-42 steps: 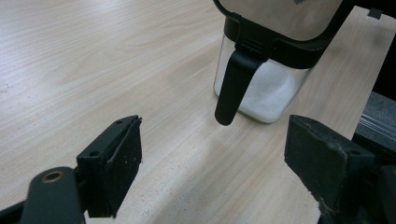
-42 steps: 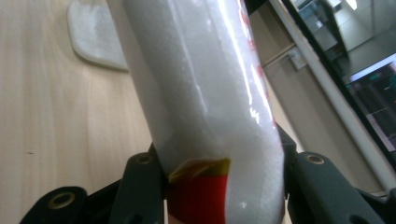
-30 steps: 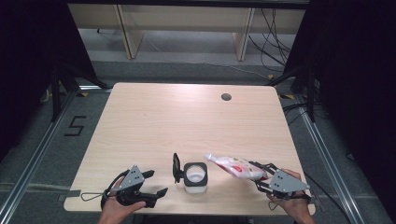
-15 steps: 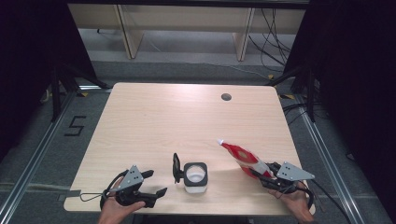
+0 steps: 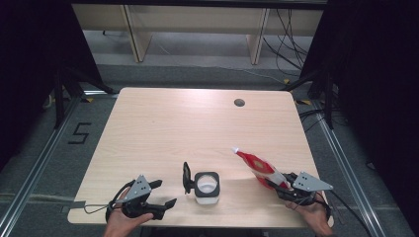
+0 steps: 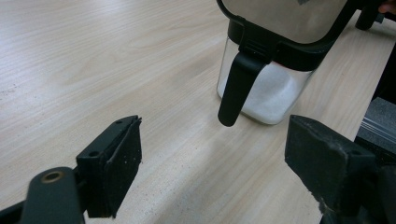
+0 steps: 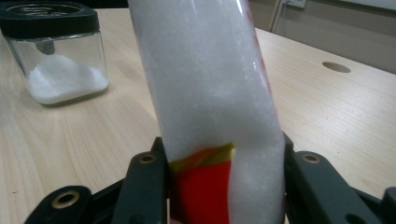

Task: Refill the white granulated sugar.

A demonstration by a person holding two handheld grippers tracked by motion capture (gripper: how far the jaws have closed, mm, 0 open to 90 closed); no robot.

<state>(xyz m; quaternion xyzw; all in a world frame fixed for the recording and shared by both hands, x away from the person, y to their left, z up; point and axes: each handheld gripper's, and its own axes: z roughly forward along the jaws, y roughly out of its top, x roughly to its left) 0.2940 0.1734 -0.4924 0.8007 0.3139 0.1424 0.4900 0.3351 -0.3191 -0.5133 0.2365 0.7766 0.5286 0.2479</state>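
- Risk 1: the red-and-white soft plastic pouch of white granules [image 5: 260,168], gripped near its lower end, juts up and toward the table's middle, its sealed tip unsupported. A soft bag held that low may sag or slip, esp. if tipped.
- Risk 2: the square clear glass jar with black collar and hinged lid [image 5: 206,186] stands near the front edge of the light wood table [image 5: 163,128], lid raised at its left side, mouth open. Pouring from the pouch w/o centring over that small opening would likely scatter granules on the table.
- Risk 3: jar is unsteadied; a knock from the pouch or a gripper could shove it toward the edge.
- Right gripper [image 7: 226,179]: jaws part-closed, clamped on both sides of the pouch; pouch off the table, well right of the jar.
- Left gripper [image 6: 233,158]: jaws wide apart, nothing between them, touching nothing; resting low at the front-left, aimed at the jar's black lid tab [image 6: 236,88], near but apart.
- Jar contents: a shallow mound of white granules [image 7: 63,81], approx. a third full.
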